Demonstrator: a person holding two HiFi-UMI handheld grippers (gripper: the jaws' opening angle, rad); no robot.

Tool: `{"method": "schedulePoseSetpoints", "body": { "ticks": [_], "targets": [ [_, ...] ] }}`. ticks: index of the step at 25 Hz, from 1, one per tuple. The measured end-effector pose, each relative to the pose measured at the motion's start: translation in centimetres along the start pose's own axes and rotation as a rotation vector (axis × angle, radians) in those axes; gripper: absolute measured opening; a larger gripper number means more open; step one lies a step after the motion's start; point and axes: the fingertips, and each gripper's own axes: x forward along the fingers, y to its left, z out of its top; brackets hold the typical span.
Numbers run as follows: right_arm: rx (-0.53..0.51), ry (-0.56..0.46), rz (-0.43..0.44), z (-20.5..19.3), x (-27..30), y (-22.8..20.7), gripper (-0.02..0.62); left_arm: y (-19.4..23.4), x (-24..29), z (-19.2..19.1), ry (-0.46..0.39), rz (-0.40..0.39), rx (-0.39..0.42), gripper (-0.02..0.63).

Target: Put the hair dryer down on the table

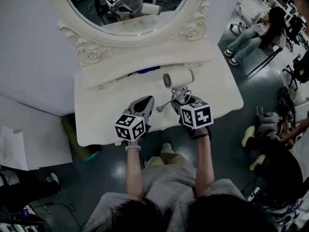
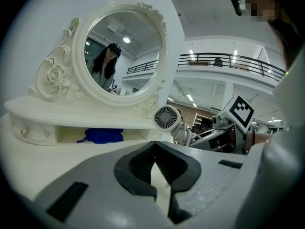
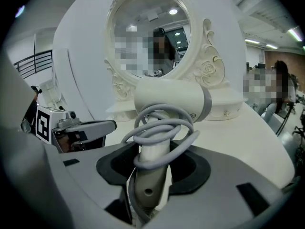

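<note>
Hair dryer (image 3: 169, 101): cream w/ grey cord (image 3: 164, 128) coiled round handle (image 3: 145, 187), in right gripper (image 3: 150, 173).

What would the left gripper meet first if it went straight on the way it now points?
Probably the white tabletop, just short of the raised shelf under the mirror: the left gripper points slightly downward. The hair dryer sits right of that line. Depth is unclear.

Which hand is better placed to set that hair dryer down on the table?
Right. The right hand-held gripper clamps the hair dryer by its handle over the table; the left hand-held gripper is shut, empty.
</note>
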Motion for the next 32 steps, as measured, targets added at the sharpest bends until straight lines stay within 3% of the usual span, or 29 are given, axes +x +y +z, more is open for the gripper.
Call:
{"method": "schedulePoseSetpoints", "body": {
  "ticks": [7,18,24,32],
  "targets": [
    [0.03,0.062,0.004,-0.9,2.3,-0.8,0.187,1.5,0.5,-1.7,0.049,0.014,-0.06,0.005],
    [0.09,0.165,-0.031,-2.8,5.0,-2.5,0.187,2.3,2.8,-4.0,0.146,-0.046,-0.11,0.005],
    [0.084,0.214,-0.059,-3.7,5.6,-3.4,0.189,2.1,3.4,-6.8,0.221,-0.081,-0.147,0.005],
    [0.048,0.279,-0.084,-4.7,6.4,-4.0,0.189,2.3,3.8,-7.8,0.241,-0.098,-0.198,0.005]
  ]
}}
